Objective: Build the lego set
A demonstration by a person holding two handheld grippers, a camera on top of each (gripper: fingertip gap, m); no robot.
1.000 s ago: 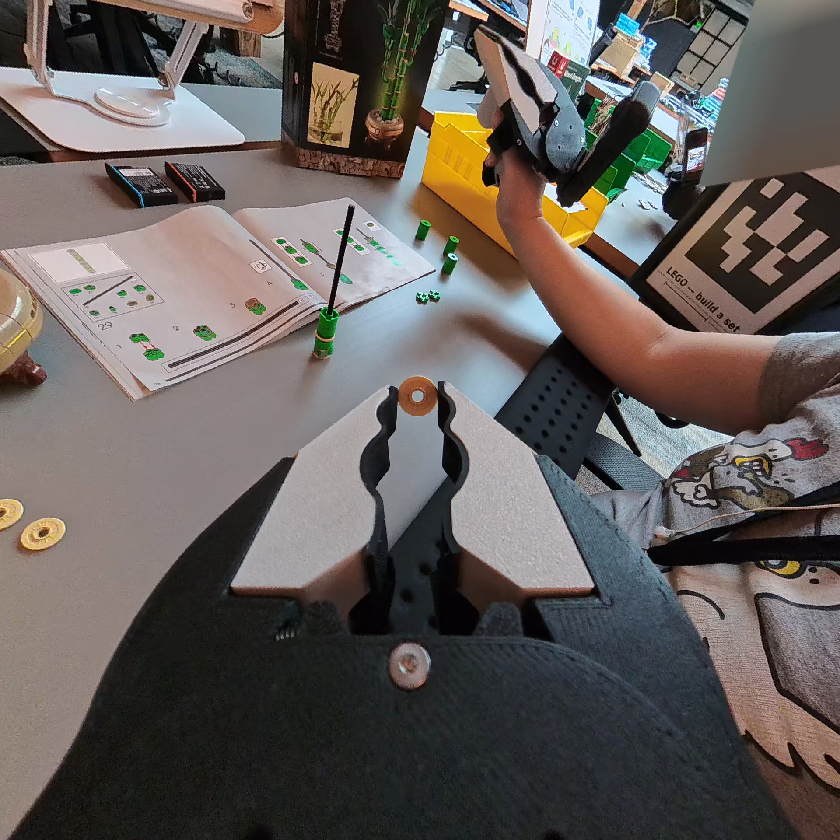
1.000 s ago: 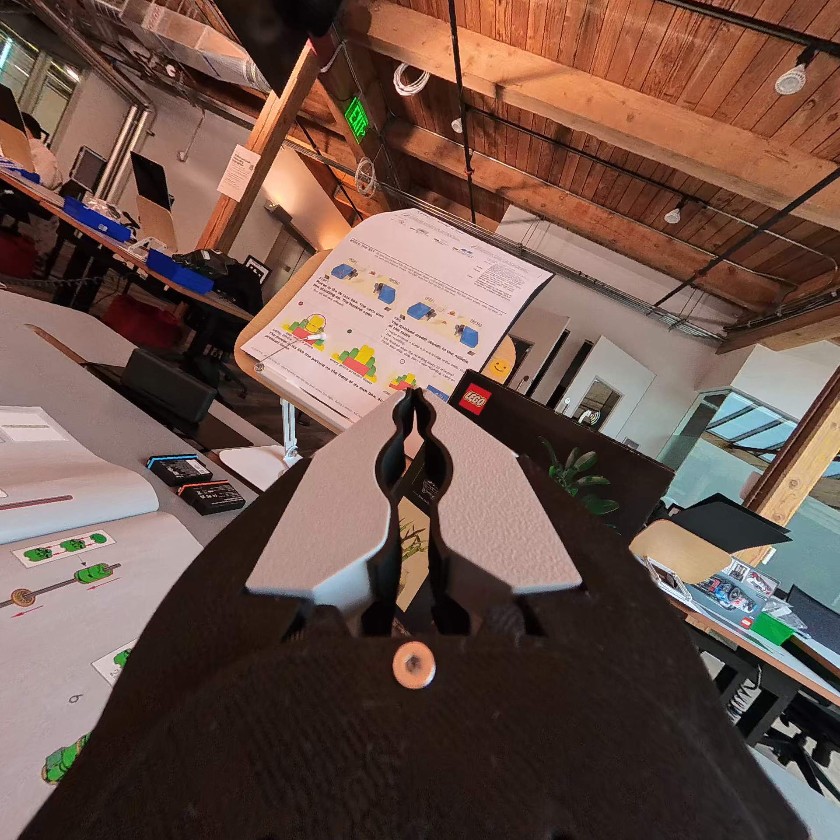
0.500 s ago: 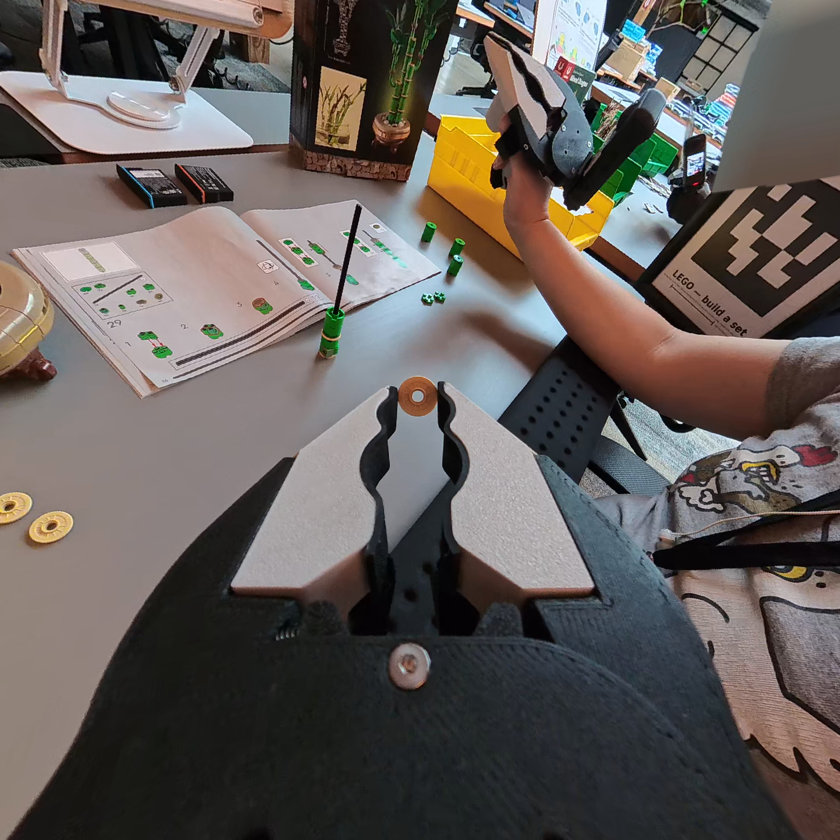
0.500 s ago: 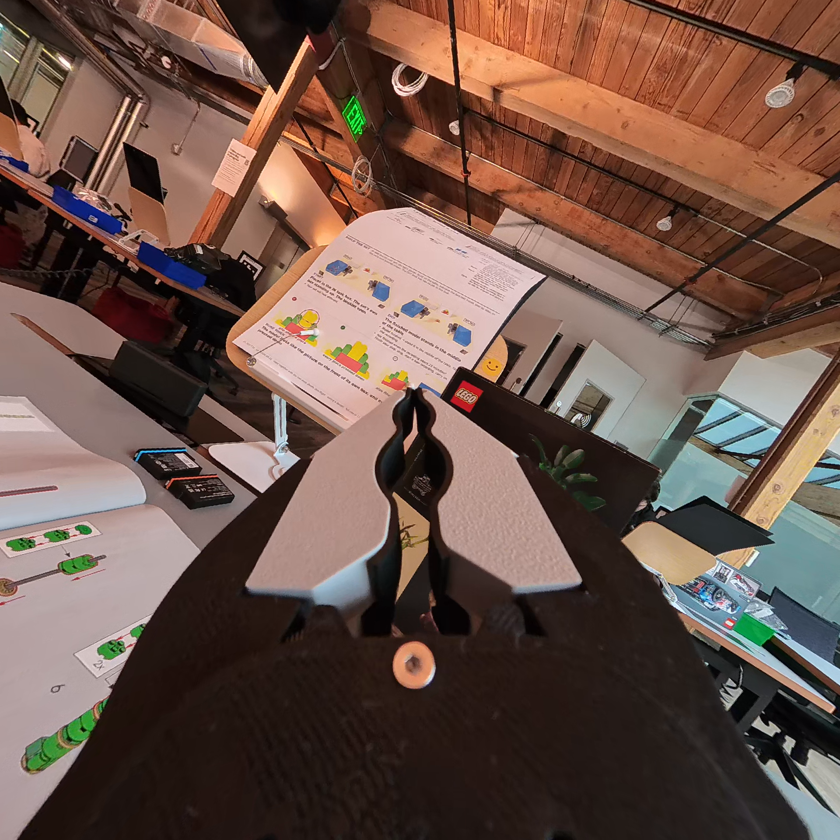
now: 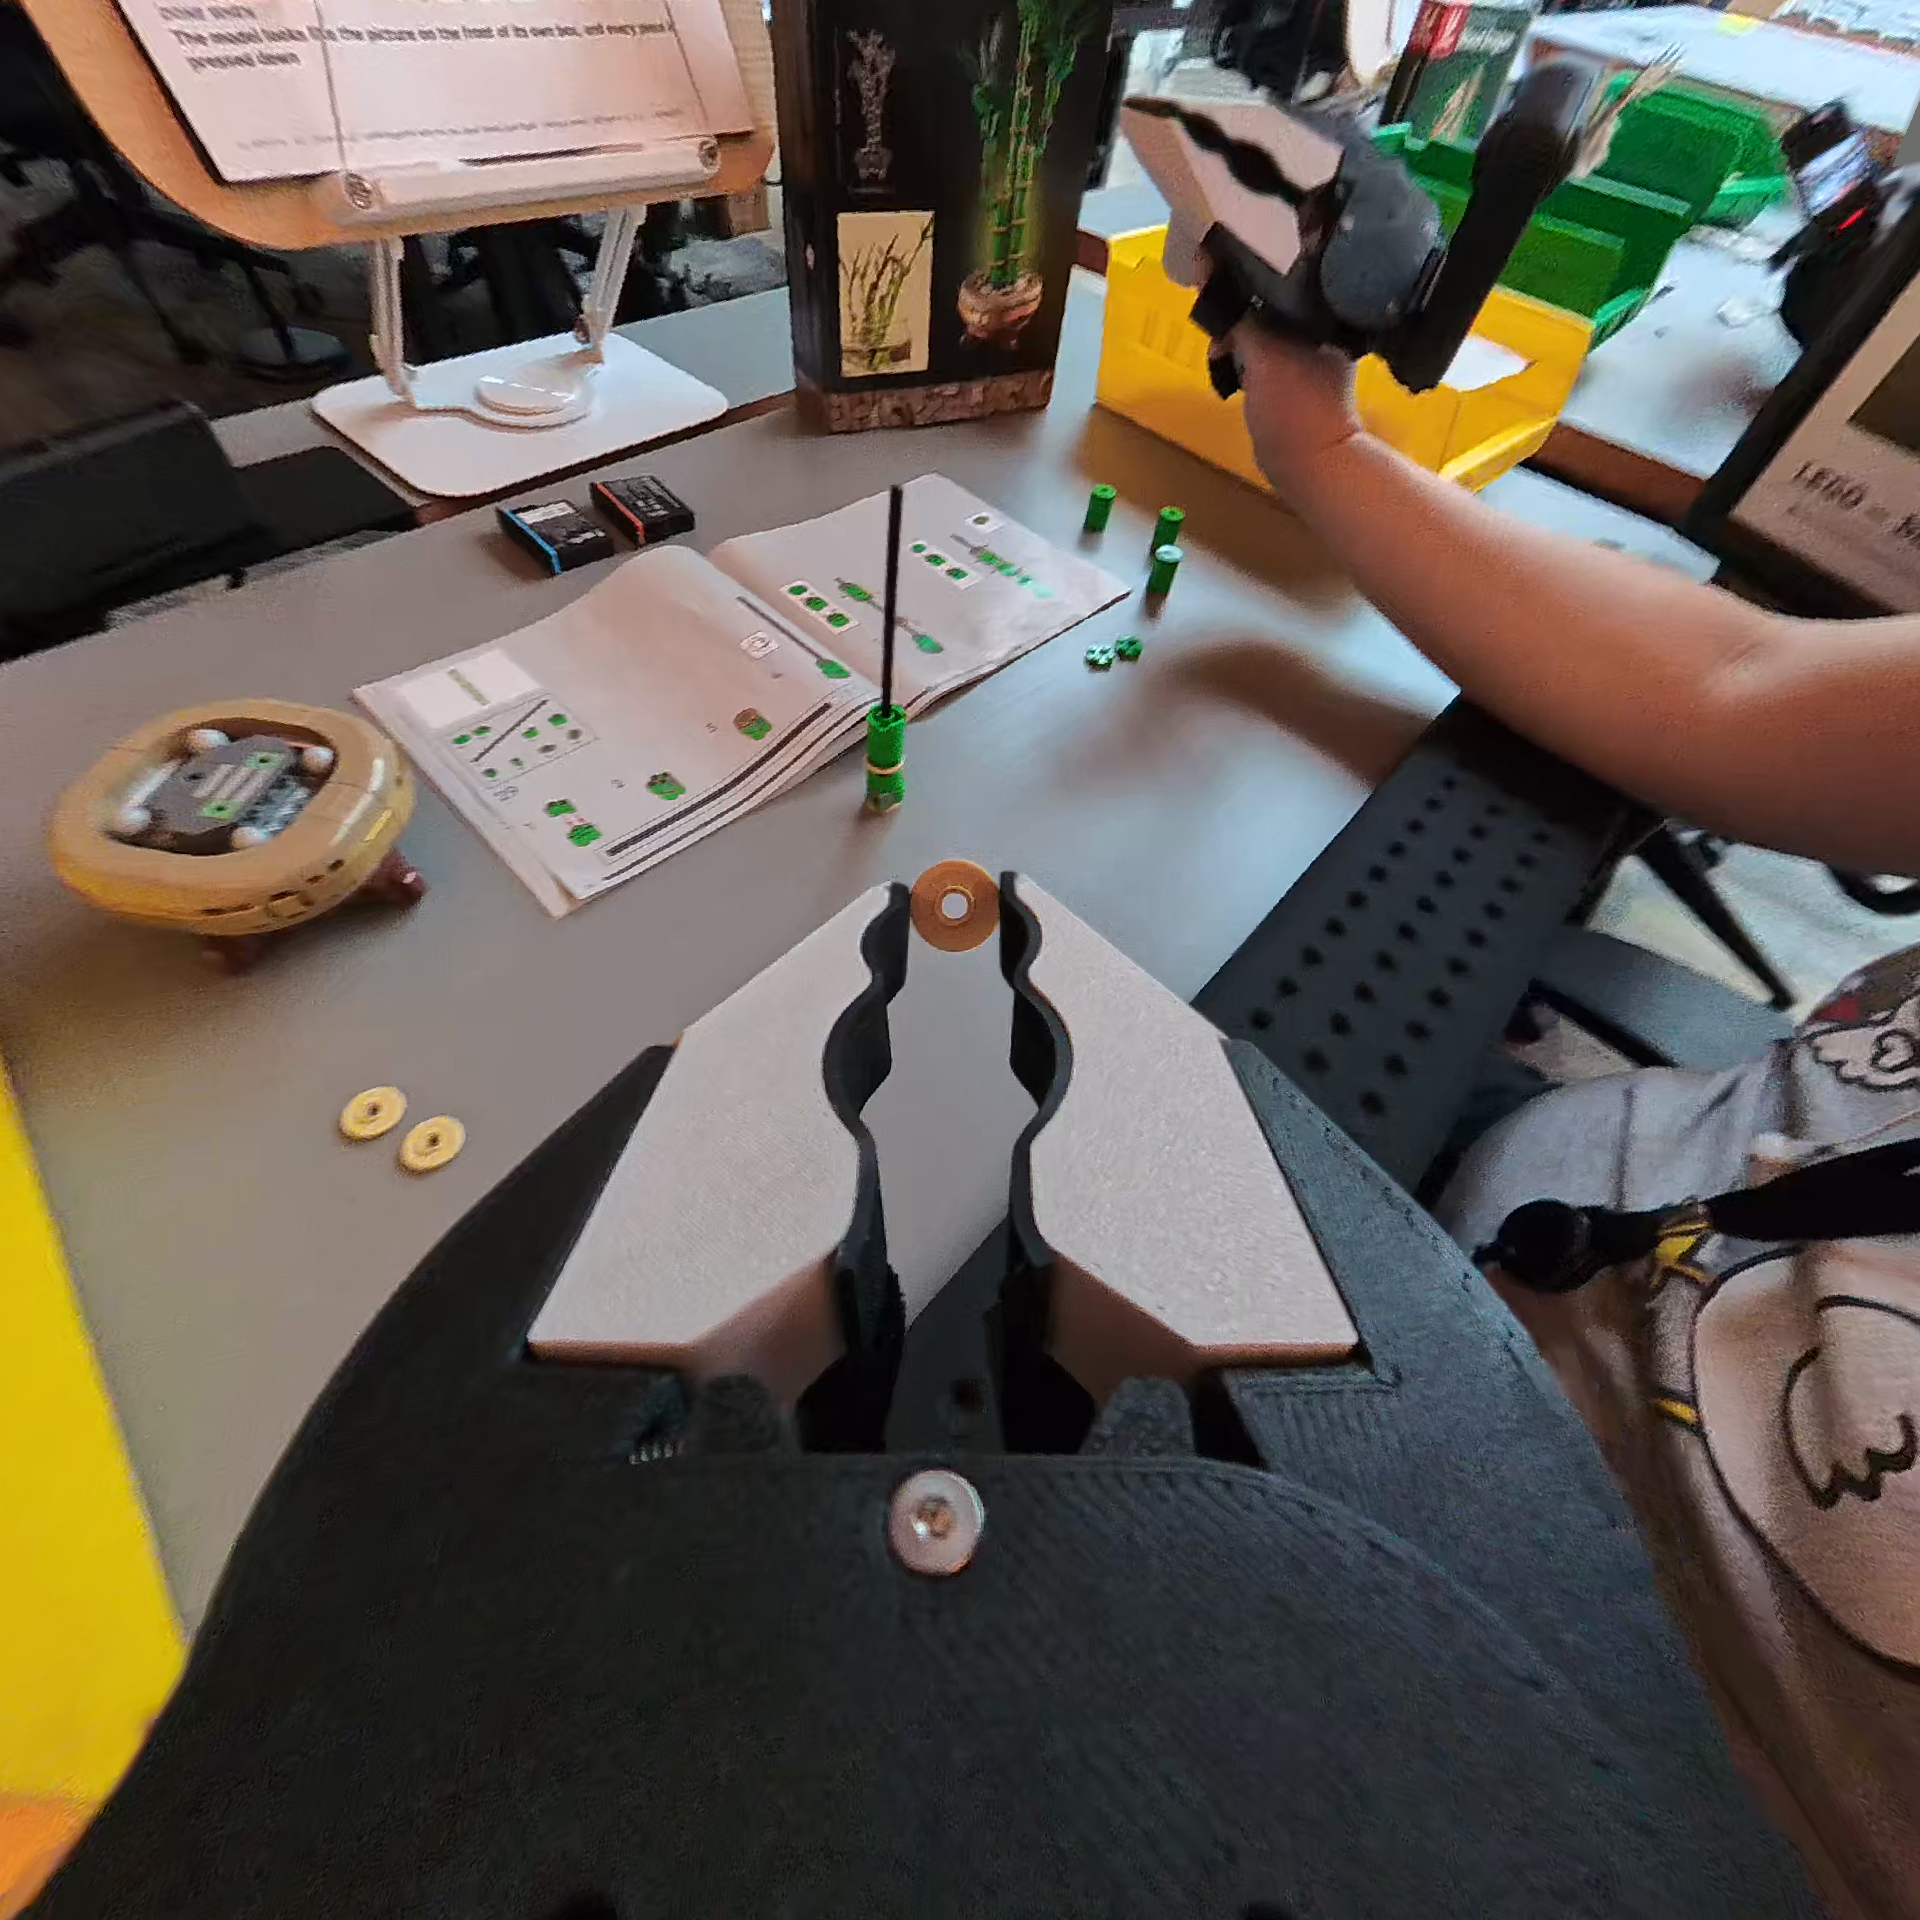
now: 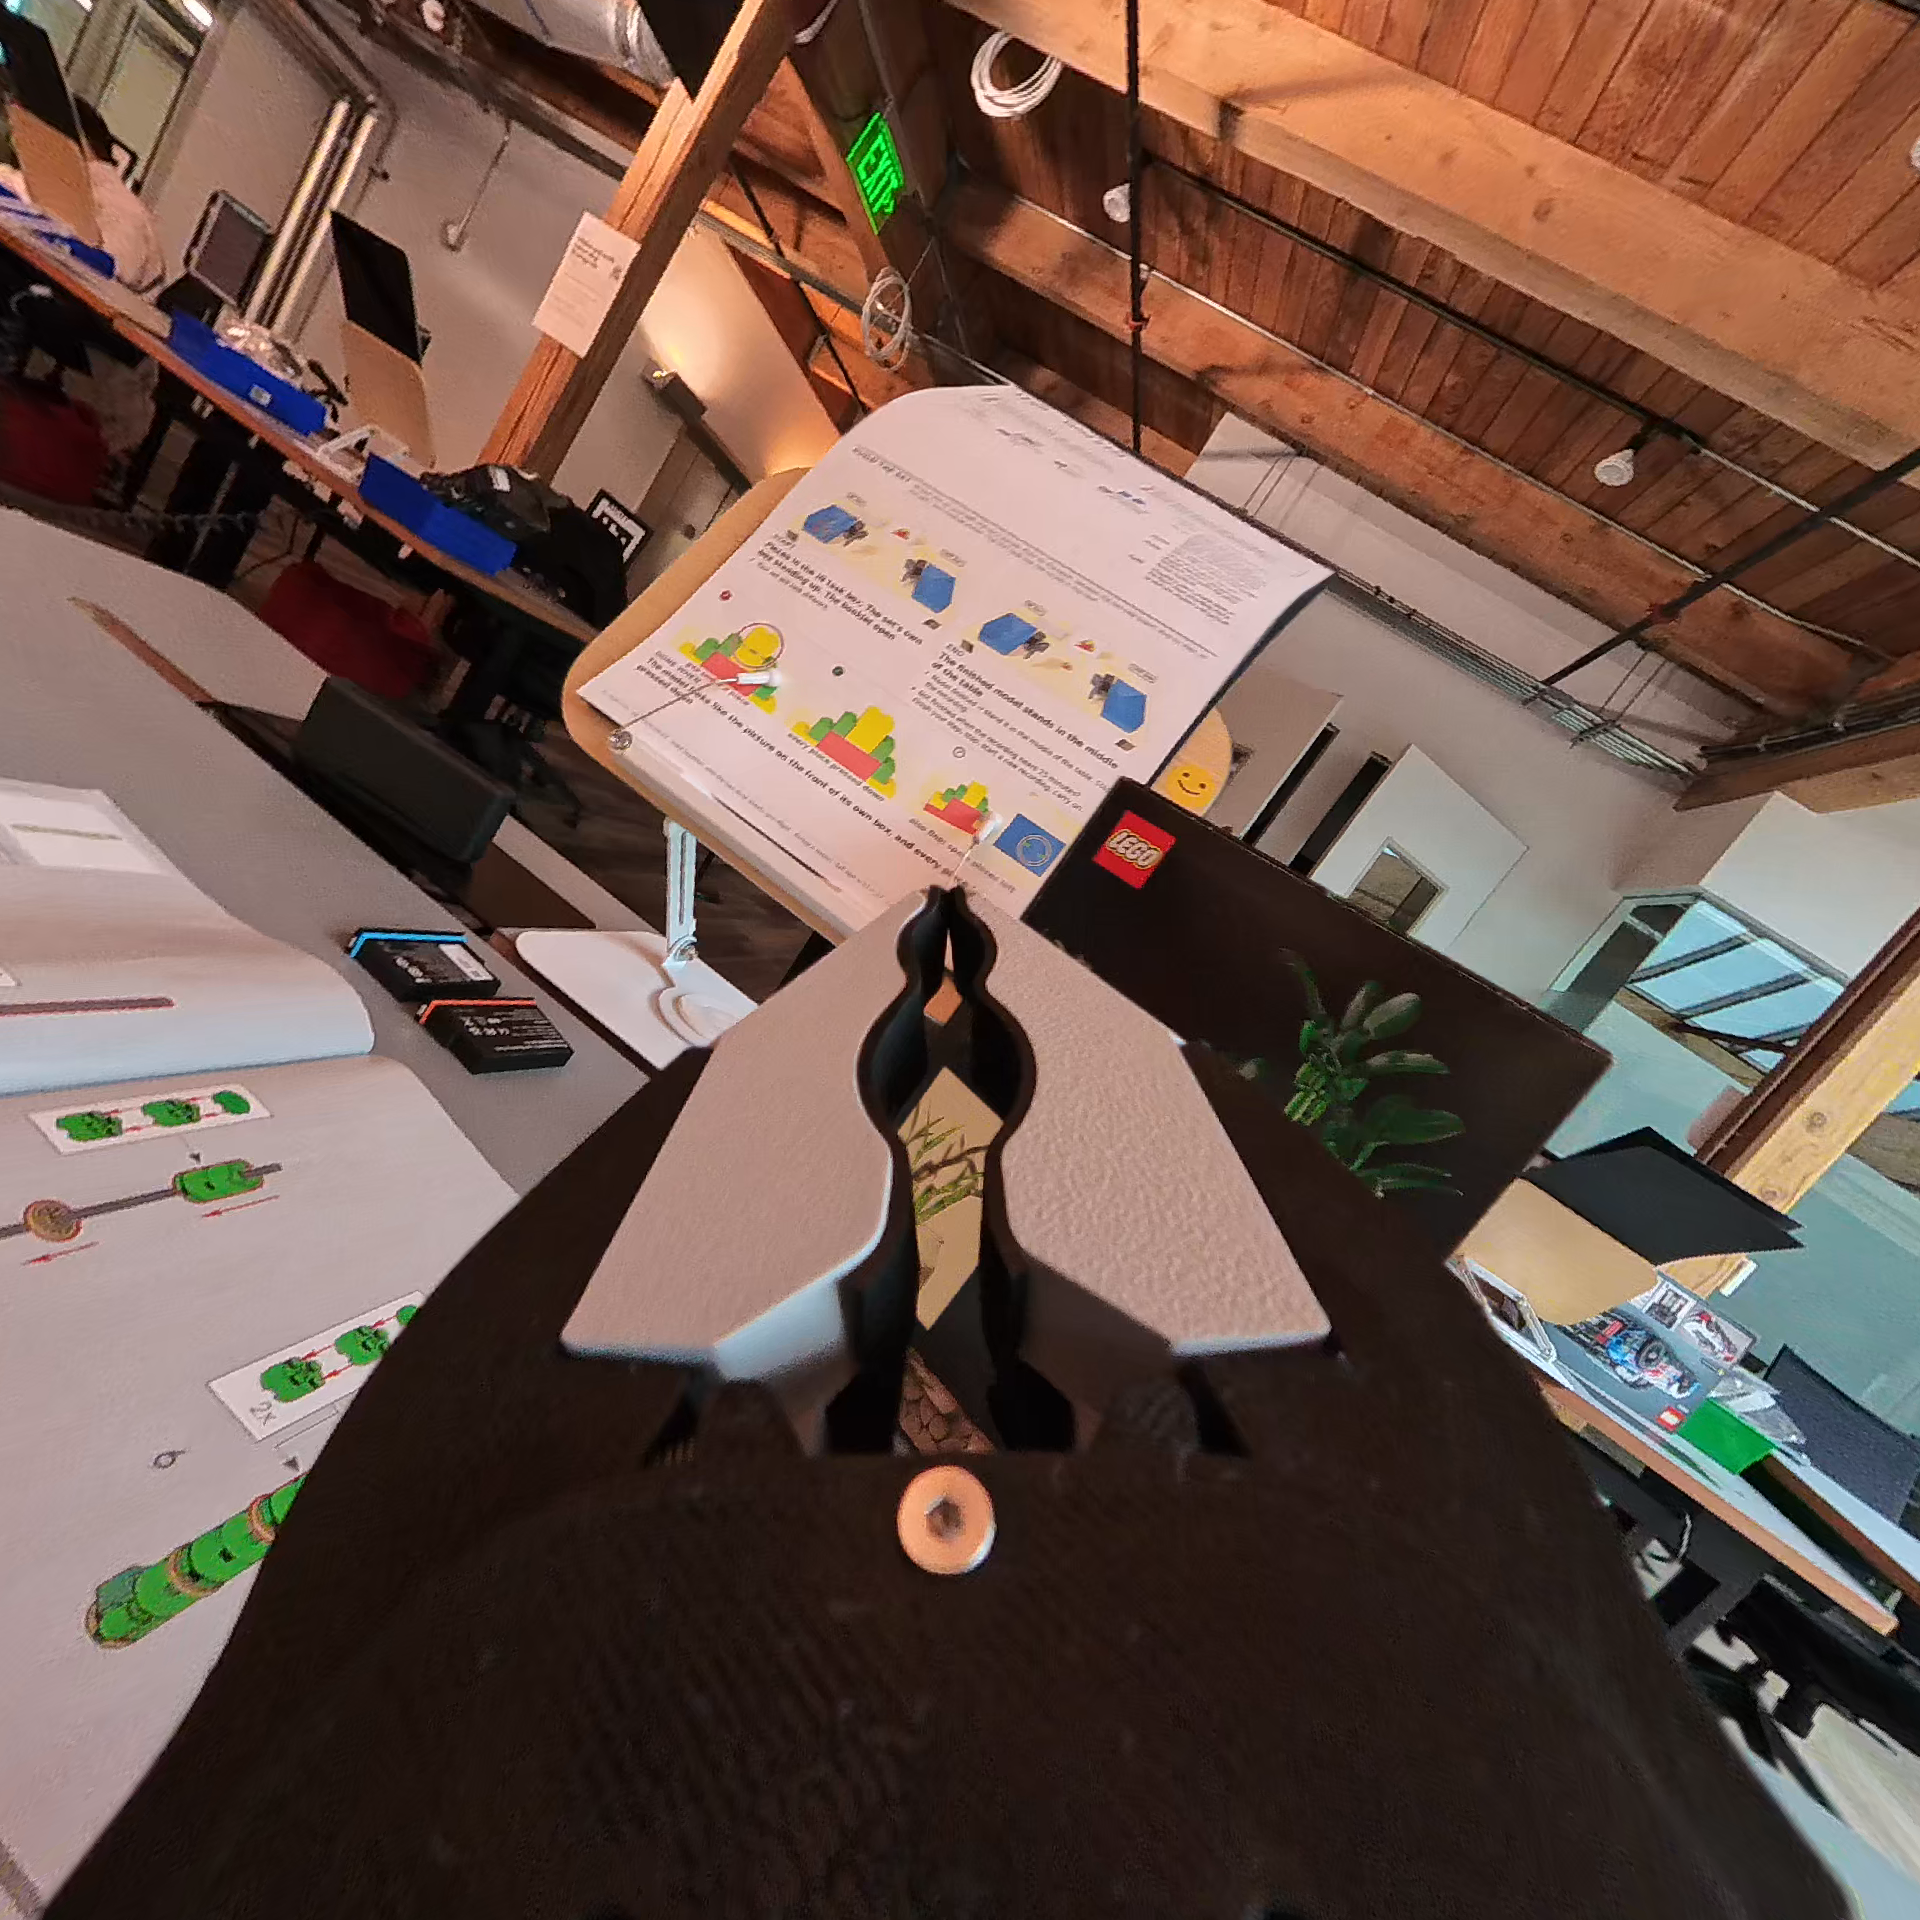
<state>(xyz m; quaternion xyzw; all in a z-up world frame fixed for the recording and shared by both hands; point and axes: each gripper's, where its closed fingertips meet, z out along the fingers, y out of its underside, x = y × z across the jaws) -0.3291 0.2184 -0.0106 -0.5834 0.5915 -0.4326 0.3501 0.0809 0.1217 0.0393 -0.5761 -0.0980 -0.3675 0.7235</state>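
The booklet (image 6: 156,1195) is cut off in the right wrist view. The left gripper (image 5: 953,902) pinches a tan ring (image 5: 953,906); the right gripper (image 6: 948,906) is raised, closed, empty.

Tan ring (image 5: 953,905): round, holed, pinched upright at the left gripper's (image 5: 953,902) tips, above the table's near edge.
Green stack (image 5: 884,755): upright on the table (image 5: 1091,821), thin black rod rising from it, at the booklet's (image 5: 665,675) near edge.
Loose green cylinders (image 5: 1164,551): three, upright, past the booklet's right corner.
Yellow rings (image 5: 402,1129): two, flat, side by side near the left edge.
Tan pot base (image 5: 229,821): round, on dark feet, left of the booklet.
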